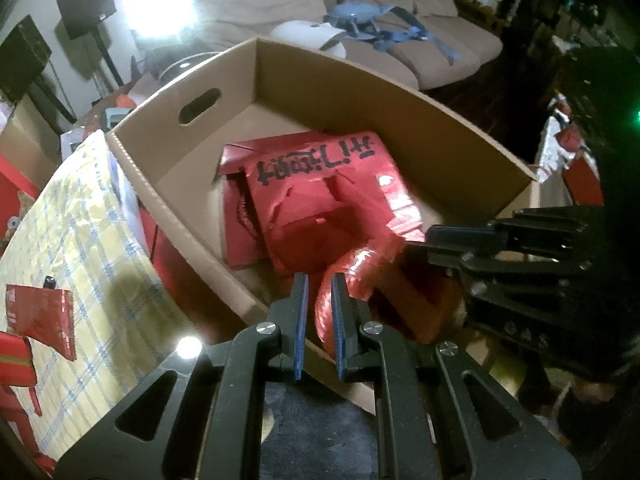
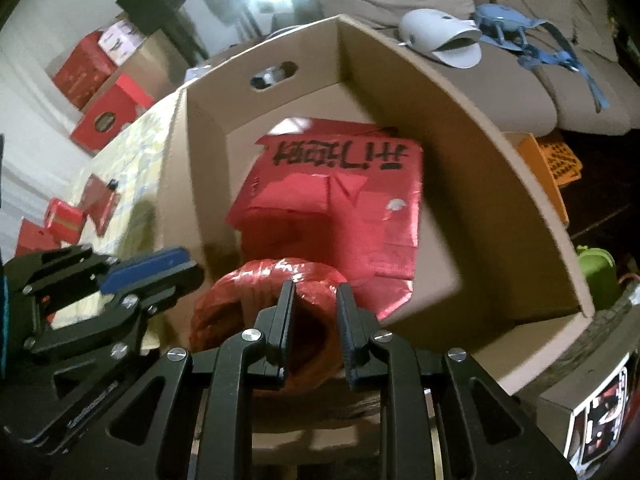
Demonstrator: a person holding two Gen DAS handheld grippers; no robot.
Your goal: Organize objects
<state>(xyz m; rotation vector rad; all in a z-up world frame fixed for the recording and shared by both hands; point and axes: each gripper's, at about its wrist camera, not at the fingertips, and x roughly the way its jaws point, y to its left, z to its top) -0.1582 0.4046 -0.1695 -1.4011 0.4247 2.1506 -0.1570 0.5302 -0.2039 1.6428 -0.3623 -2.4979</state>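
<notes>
Both my claws pinch the shiny red roll of foil ribbon (image 2: 264,300): my left gripper (image 1: 319,312) and my right gripper (image 2: 314,320). The open brown cardboard box (image 2: 480,160) lies just beyond it, toward the upper centre of the frame.

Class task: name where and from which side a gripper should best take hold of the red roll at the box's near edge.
Probably grip the red roll across its rounded rim, coming from above at the near side of the cardboard box: its open end faces the camera, giving the fingers a thin wall to pinch.

Background things in the room

Beyond the tool, a beige sofa (image 1: 400,8) carries a white device (image 2: 440,40) and blue straps (image 2: 532,40); black speakers (image 1: 84,0) stand far left.
</notes>
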